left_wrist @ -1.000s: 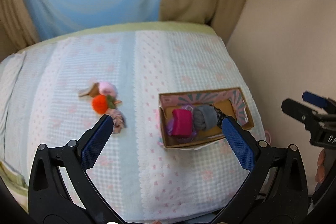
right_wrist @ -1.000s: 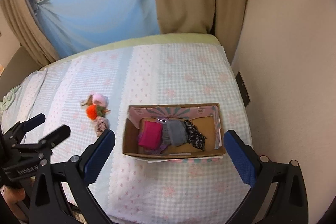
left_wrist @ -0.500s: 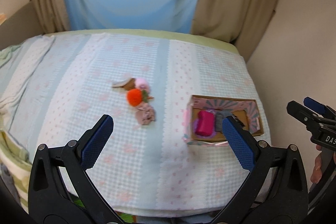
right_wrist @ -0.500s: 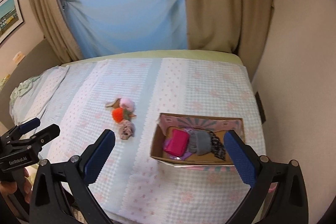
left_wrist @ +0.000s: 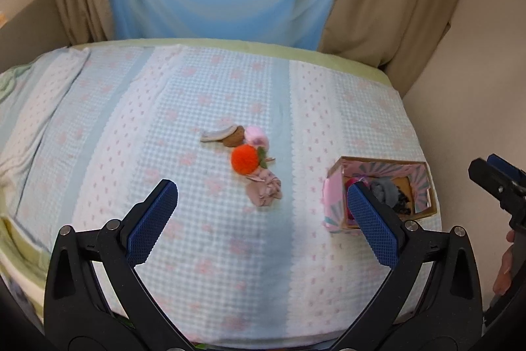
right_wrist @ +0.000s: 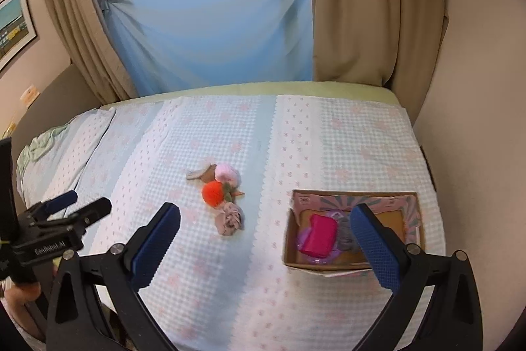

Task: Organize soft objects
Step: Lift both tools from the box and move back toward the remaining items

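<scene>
left gripper (left_wrist: 259, 219): black plastic arms, triangular cutouts, silver screws
left pads (left_wrist: 153, 222): blue, cross-hatched
right gripper (right_wrist: 263, 247): same black frame, silver screws
right pads (right_wrist: 374, 247): blue, cross-hatched
marking: white "GenRobot.AI" on left gripper side, right wrist view
skin: bare fingers at frame edges

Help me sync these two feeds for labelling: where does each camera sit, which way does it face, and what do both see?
Left wrist: on the left gripper, above the near bed edge, facing the window curtains; its own open blue-padded fingers show, with the right gripper at right.
Right wrist: on the right gripper, same direction, slightly rightward; its open fingers show, with the left gripper at left.
Shared: the bedspread, the orange pompom in the loose pile, and the cardboard box holding a magenta cloth.
</scene>
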### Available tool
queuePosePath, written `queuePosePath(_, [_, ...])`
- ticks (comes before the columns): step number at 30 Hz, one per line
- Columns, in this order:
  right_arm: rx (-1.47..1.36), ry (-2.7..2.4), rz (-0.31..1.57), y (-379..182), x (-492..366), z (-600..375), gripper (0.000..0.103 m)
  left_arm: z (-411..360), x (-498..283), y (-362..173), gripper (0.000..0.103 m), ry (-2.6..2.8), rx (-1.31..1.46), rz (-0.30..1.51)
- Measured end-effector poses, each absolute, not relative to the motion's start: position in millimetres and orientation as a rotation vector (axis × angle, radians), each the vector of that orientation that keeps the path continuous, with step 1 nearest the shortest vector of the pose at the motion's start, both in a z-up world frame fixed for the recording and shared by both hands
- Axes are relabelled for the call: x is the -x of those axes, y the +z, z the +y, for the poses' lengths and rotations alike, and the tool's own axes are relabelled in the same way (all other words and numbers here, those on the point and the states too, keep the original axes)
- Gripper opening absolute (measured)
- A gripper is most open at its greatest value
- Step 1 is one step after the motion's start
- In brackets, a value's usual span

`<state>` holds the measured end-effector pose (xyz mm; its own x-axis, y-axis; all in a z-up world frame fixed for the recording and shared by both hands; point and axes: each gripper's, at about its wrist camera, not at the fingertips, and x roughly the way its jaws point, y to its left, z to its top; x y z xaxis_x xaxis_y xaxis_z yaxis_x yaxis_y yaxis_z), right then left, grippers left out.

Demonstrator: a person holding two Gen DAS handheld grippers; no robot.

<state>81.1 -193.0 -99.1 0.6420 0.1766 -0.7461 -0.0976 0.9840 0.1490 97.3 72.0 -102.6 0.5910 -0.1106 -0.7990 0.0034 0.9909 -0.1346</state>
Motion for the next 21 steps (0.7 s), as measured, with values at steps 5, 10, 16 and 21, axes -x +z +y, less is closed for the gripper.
queuePosePath(5, [-0.143,0.119,0.891,-113.7,-117.4,-154.2,0.103,117.3,-138.9,-125.5,0.103,-0.145,0.12,0.984])
queuePosePath(10, [-0.193,0.086,0.911,-141.4,-160.1,-123.9,0.103,149.5,-186.0,-163.0,0.103,-0.215,0.083,1.034])
queuePosePath(16, [-0.23,0.113,0.958,-179.5,-208.4,-105.1,0.103,156.1,-230.9,-212.8,0.103,-0.287,0.104,1.074])
queuePosePath(21, [-0.237,0.185,1.013,-227.8,-253.4,-96.5,0.103,144.7,-266.2,-267.3,0.103,-0.332,0.111,1.097])
